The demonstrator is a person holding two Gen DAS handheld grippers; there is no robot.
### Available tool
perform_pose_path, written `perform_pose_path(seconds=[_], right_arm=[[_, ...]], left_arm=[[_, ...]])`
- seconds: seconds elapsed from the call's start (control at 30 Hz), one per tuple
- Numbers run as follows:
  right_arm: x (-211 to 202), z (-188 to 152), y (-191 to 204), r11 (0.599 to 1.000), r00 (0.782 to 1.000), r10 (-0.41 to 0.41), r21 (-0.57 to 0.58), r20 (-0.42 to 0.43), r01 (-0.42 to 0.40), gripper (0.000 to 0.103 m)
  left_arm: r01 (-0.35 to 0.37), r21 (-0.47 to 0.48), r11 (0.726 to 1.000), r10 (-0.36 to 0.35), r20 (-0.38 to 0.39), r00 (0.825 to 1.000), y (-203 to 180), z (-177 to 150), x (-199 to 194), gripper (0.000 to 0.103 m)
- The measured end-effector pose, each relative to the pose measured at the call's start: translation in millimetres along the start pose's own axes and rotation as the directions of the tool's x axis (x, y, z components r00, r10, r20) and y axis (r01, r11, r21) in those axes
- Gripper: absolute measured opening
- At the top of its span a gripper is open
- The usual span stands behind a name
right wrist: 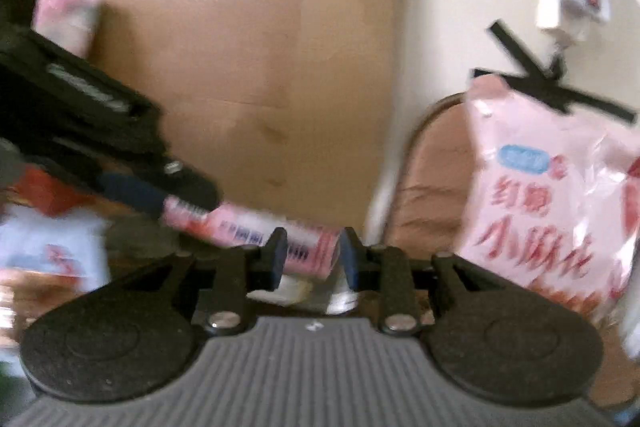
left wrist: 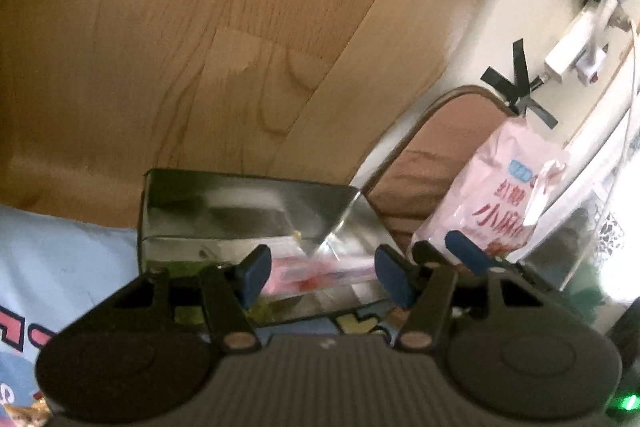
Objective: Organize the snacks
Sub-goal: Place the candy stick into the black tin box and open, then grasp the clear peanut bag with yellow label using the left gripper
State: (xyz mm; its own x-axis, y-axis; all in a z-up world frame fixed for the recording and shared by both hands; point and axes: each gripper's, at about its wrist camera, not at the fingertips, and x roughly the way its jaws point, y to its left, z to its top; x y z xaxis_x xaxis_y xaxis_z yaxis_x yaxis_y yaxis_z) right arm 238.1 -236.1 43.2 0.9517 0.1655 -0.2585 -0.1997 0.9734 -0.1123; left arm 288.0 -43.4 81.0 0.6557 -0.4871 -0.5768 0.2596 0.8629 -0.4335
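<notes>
Pink snack packet (right wrist: 256, 235) is gripped at both ends: left gripper (left wrist: 318, 277) has its blue pads (left wrist: 256, 277) on one end, seen from the right wrist camera reaching in from the left; right gripper (right wrist: 312, 263) pinches the other end between narrow-set fingers. Packet is soft film, pink with barcode print, blurred. It hangs over a clear rigid plastic box (left wrist: 248, 211), glossy, square-cornered, resting on pale blue printed cloth (left wrist: 60, 259). Just right of the box: large crinkled pink bag (right wrist: 540, 211) with red characters, upright, leaning on a brown cushioned chair back (left wrist: 440, 155). Wood-grain panel (left wrist: 200, 27) close behind; cream wall (left wrist: 492, 27) with black tape and white plugs to the right.
</notes>
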Motion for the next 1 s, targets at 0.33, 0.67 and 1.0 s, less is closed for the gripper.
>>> perform_pose_path(seconds=[0.33,0.67,1.0], right_arm=[[-42.7,-14.4,-21.6,0.961,0.981,0.195,0.197,0.007,-0.193,0.045],[-17.1,-19.4,60.5,0.738,0.706,0.658,0.409,-0.262,-0.537,0.050],[-21.3,-9.3,181.4,0.730,0.603,0.621,0.091,-0.501,-0.677,0.050]], left_arm=[[-0.091,-0.049,0.995,0.094,0.067,0.993,74.1,-35.3,-104.9,0.066],[-0.146,-0.303,0.942,0.156,0.010,0.988,152.3,-94.6,-151.2,0.066],[-0.108,-0.341,0.934,0.118,0.008,0.993,165.4,-80.6,-113.6,0.066]])
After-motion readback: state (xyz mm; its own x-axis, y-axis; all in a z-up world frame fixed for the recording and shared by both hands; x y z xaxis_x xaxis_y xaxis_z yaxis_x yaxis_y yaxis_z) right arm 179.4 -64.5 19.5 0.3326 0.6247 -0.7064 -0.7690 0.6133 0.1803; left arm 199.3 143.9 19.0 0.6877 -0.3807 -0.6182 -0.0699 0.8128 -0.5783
